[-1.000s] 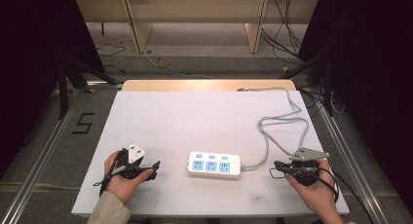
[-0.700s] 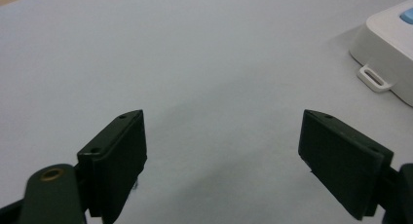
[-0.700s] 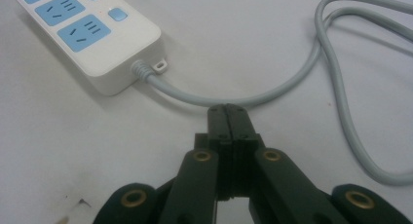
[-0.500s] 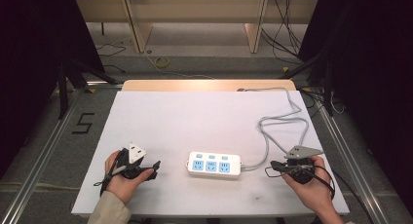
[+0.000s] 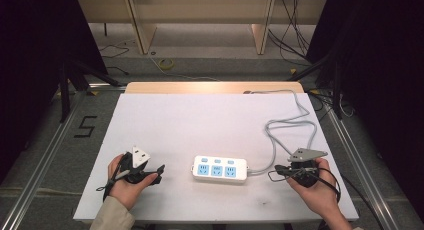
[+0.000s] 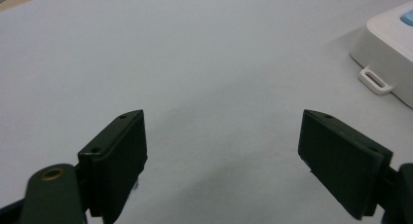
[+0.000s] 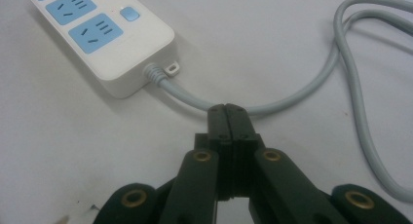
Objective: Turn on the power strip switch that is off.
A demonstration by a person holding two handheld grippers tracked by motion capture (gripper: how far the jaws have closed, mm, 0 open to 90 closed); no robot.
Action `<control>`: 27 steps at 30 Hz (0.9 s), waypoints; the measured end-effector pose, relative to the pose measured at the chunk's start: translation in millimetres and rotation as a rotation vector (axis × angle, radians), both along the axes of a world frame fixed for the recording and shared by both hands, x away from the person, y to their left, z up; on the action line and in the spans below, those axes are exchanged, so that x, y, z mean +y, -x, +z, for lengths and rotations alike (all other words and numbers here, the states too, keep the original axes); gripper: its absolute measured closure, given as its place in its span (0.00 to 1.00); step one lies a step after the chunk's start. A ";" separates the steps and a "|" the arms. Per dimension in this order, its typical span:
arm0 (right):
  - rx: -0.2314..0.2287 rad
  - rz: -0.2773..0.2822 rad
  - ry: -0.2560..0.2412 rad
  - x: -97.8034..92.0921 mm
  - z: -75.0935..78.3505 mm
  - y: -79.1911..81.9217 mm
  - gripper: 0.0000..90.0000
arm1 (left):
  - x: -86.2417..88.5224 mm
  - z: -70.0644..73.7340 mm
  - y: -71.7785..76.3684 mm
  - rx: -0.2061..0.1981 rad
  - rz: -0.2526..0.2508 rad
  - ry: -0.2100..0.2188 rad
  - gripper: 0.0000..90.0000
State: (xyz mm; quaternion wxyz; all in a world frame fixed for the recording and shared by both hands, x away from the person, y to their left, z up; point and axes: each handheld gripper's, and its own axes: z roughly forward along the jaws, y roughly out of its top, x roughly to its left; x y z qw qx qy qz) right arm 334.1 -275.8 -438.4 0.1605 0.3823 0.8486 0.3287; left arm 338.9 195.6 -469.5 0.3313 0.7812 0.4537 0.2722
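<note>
We see a white power strip [image 5: 220,169] near the surface's [image 5: 200,120] front edge — our left gripper [image 6: 221,160] gapes wide, empty; our right gripper [image 7: 227,118] is closed on nothing, by the grey cord [image 7: 292,95].

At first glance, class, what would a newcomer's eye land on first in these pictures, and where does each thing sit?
The white power strip with three blue sockets lies near the front middle of the white table, and its grey cord loops away to the right and back. The left hand-held gripper stands wide open over bare table, left of the strip. The right hand-held gripper is shut, its tips beside the cord near the strip's end.
</note>
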 end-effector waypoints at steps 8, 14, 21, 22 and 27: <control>0.004 0.007 0.003 3.6 2.2 -1.2 1.00 | -0.7 -0.3 -0.1 0.000 -0.003 -0.005 0.20; 0.002 0.013 0.005 6.9 4.0 -2.1 1.00 | -0.9 -0.2 0.0 -0.004 -0.003 -0.005 0.20; 0.003 0.020 0.007 10.5 6.3 -3.7 1.00 | -1.4 -0.9 -0.3 -0.003 -0.003 -0.009 0.19; 0.004 0.020 0.006 11.3 6.6 -3.7 1.00 | -1.4 -0.8 -0.3 -0.003 -0.005 -0.012 0.19; 0.004 0.032 0.008 14.3 7.6 -4.8 1.00 | -1.8 -0.1 0.0 -0.007 -0.005 -0.013 0.19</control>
